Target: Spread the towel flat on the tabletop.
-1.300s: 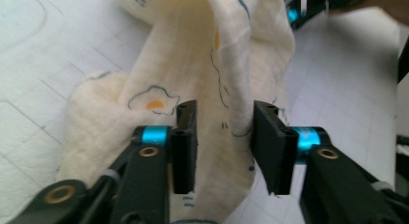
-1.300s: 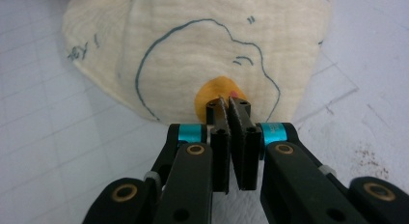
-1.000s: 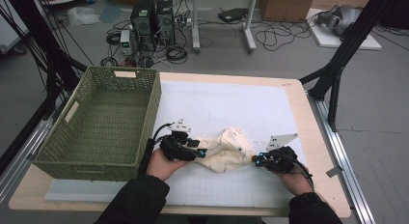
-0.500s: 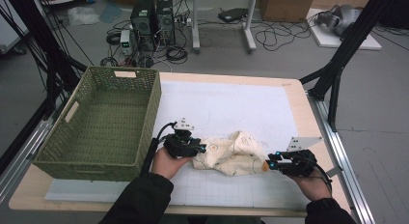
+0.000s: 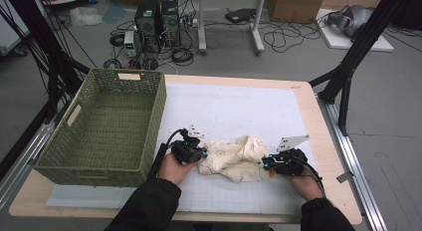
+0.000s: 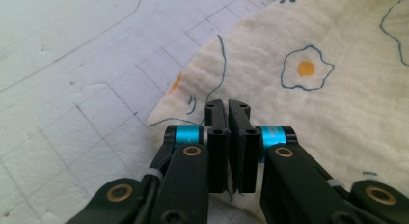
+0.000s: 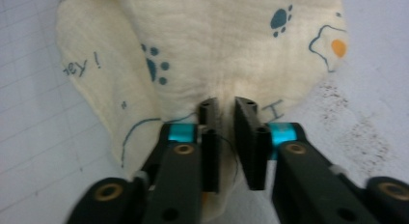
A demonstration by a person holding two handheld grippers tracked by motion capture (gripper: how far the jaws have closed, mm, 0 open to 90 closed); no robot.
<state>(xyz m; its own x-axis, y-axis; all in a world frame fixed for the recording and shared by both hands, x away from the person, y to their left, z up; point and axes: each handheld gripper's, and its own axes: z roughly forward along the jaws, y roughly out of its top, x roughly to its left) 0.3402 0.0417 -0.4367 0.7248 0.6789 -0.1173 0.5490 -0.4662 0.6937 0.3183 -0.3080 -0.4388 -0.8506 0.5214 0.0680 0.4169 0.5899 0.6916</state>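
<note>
A cream cloth (image 5: 231, 159) printed with fried eggs and paw prints lies crumpled on the white grid mat (image 5: 239, 111). My left gripper (image 5: 199, 154) is at the cloth's left end. In the left gripper view its jaws (image 6: 226, 105) have just been closing and now pinch the edge of the cloth (image 6: 313, 98). My right gripper (image 5: 266, 164) is at the cloth's right end. In the right gripper view its jaws (image 7: 225, 104) have also just been closing, and they now grip a fold of the cloth (image 7: 217, 45).
A green woven basket (image 5: 152, 136) stands empty on the table's left side, close to my left hand. The mat stretches bare behind the cloth. The wooden table edge (image 5: 328, 156) runs along the right, with black frame legs beyond it.
The right gripper drew away to the right, then came back to the cloth's right end and closed. The left gripper shut on the left edge. The cloth lies flatter and wider.
</note>
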